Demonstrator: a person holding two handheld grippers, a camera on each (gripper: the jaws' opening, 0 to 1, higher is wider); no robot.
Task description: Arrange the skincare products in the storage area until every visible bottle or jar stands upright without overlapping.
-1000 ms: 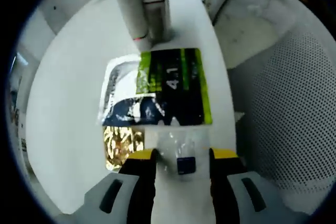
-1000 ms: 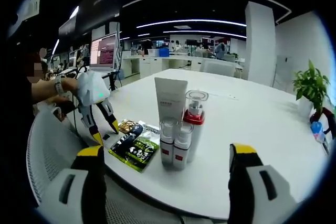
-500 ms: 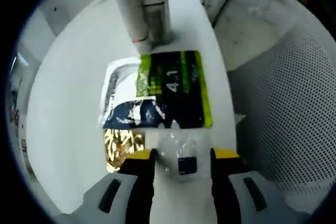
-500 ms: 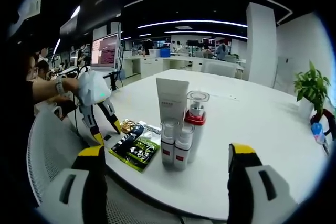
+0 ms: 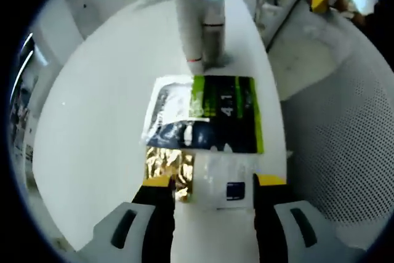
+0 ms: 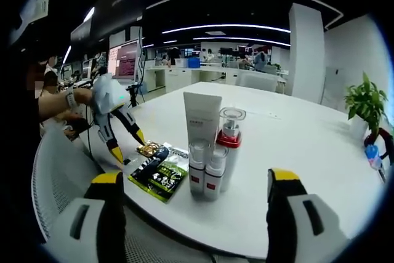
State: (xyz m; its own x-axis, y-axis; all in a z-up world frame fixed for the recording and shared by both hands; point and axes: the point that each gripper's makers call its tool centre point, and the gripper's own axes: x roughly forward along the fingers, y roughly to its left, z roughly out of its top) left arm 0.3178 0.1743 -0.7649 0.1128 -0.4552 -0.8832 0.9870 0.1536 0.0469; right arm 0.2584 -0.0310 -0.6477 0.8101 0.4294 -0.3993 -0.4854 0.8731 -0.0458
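Note:
Near the table's edge stands a group of skincare products: a tall white tube, a clear-capped pump bottle with a red collar, and two small white bottles, all upright. The same group sits at the far end in the left gripper view. Flat sachets lie before it: a green-and-black one, a white-and-dark one, a gold foil one and a clear one with a blue square. My left gripper hovers open above the clear sachet. My right gripper is open, short of the bottles.
A white mesh chair stands beside the table edge by the sachets. A potted plant sits at the table's far side. A person's hand holds the left gripper. The white tabletop runs wide behind the bottles.
My left gripper has lifted and tilted back from the sachets, and its jaws stand slightly wider apart. The right gripper and the bottles have stayed put.

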